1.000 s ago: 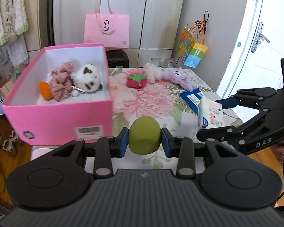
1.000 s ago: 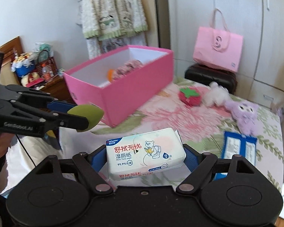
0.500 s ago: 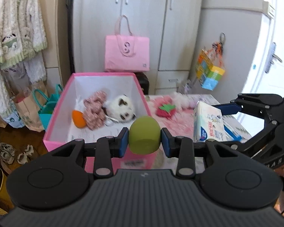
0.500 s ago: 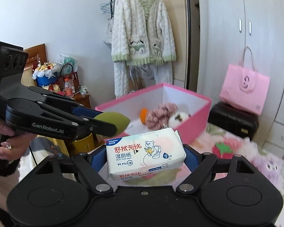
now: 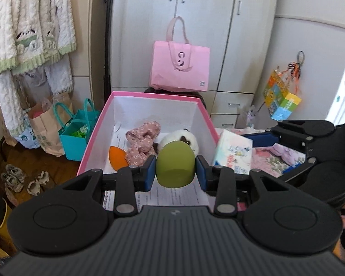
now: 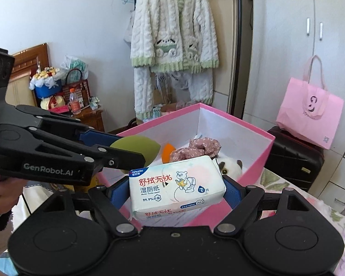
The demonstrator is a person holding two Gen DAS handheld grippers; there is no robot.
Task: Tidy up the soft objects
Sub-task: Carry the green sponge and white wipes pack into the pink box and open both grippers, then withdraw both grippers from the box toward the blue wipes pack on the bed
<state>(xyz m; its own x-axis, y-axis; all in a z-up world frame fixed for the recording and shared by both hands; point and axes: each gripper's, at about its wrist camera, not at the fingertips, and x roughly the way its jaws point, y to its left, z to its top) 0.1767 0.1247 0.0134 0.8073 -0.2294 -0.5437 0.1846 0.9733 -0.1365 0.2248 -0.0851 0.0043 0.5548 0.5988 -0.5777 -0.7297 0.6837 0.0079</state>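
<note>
— Where's the left gripper (image 5: pixel 175 169)?

— Over the pink box (image 5: pixel 147 96). Its fingers (image 5: pixel 149 172) pinch a green sponge (image 5: pixel 175 164) from both sides.

— And the right gripper (image 6: pixel 176 189)?

— Beside it, at the box's near corner, its fingers spread wide and clamped on the ends of a wet wipes pack (image 6: pixel 176 187).

— What's in the box?

— An orange sponge (image 5: pixel 117 159), a pink floral scrunchie (image 5: pixel 141 142) and a panda plush (image 5: pixel 181 141), lying close together on its white floor; whether they touch is hard to judge.

— Anything on the table (image 6: pixel 340 216)?

— Something lilac and plush (image 5: pixel 285 151), blurred behind the right gripper's arm.
</note>
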